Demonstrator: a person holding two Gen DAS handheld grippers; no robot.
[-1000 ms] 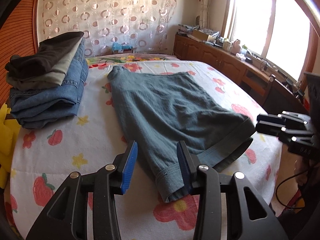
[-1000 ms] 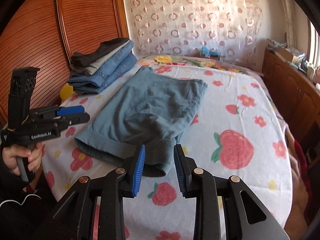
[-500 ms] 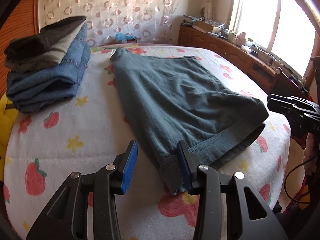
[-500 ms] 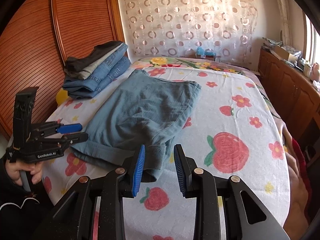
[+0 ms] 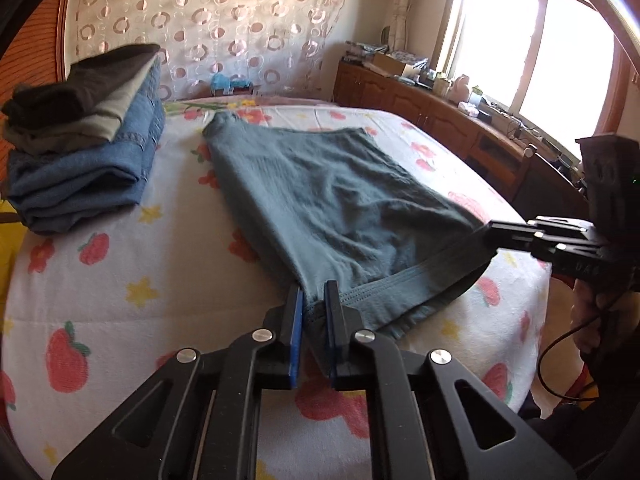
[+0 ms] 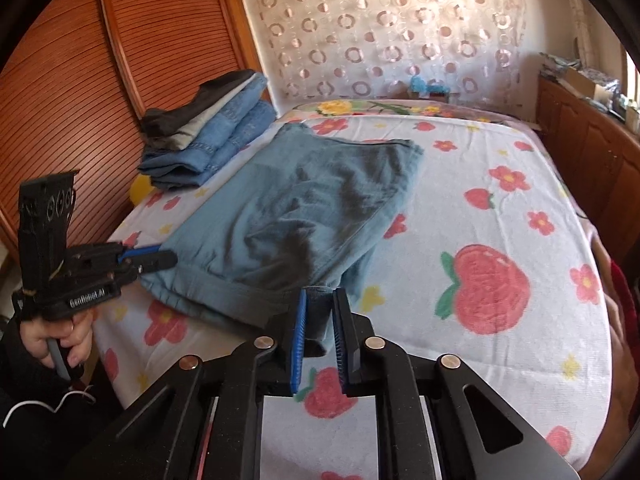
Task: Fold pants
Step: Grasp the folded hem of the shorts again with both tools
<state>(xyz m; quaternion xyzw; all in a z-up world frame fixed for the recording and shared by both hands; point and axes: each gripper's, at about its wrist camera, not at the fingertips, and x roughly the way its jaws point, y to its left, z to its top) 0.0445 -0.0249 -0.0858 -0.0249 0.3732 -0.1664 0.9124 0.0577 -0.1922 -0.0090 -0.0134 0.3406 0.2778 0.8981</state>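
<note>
Now the near hem corners of the blue-grey pants (image 5: 340, 200), laid flat on the flowered bedspread (image 5: 120, 280), are pinched by the left gripper (image 5: 314, 300) and the closing right gripper (image 6: 320, 300), both open a second ago, so folding can likely begin.

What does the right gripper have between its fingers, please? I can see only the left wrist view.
Observer: The right gripper has a hem corner of the pants between its fingers, which are closing.
Operator: Thank you. How is my left gripper held, as seen from that side?
Observer: A hand grips the handle of the left gripper from below, with a dark sleeve at the wrist.
</note>
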